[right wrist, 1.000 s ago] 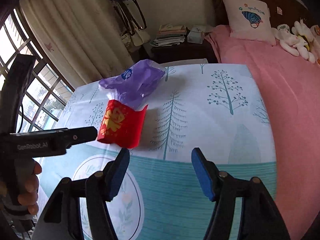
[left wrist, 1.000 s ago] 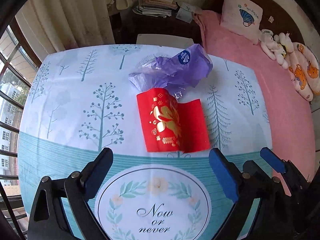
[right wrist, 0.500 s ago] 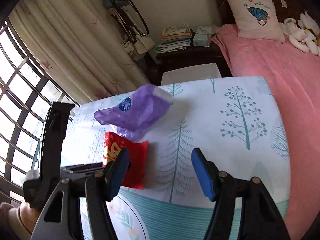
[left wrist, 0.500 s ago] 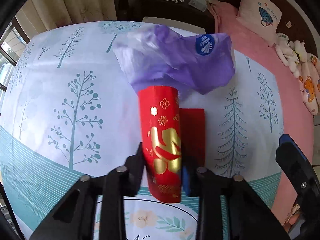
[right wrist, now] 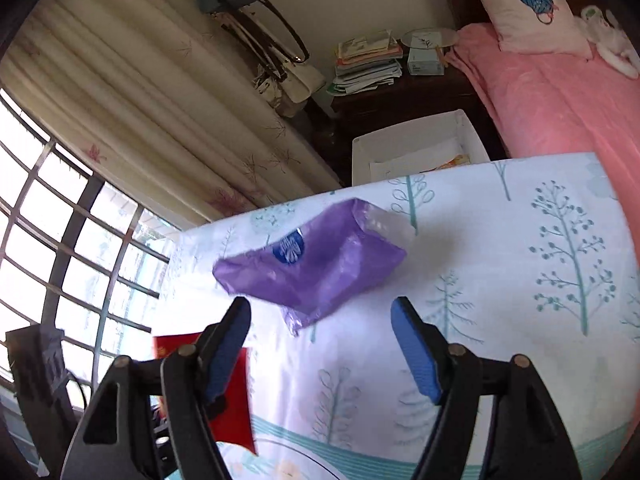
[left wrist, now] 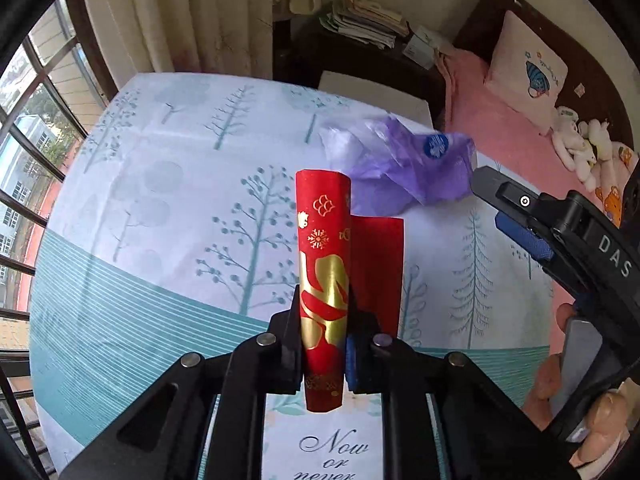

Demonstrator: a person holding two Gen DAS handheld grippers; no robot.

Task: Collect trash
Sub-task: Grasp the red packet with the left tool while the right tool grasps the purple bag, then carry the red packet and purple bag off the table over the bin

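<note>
Since the earlier frame, the left gripper (left wrist: 324,344) has just closed, now clamping the red envelope (left wrist: 325,280) above the tablecloth (left wrist: 160,216). Right gripper (right wrist: 320,344), just widened, is released, nearer the purple bag (right wrist: 316,264).

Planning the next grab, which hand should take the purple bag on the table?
Right. The right gripper is open and empty, aimed at the purple bag; the left gripper has just closed on the red envelope.
</note>
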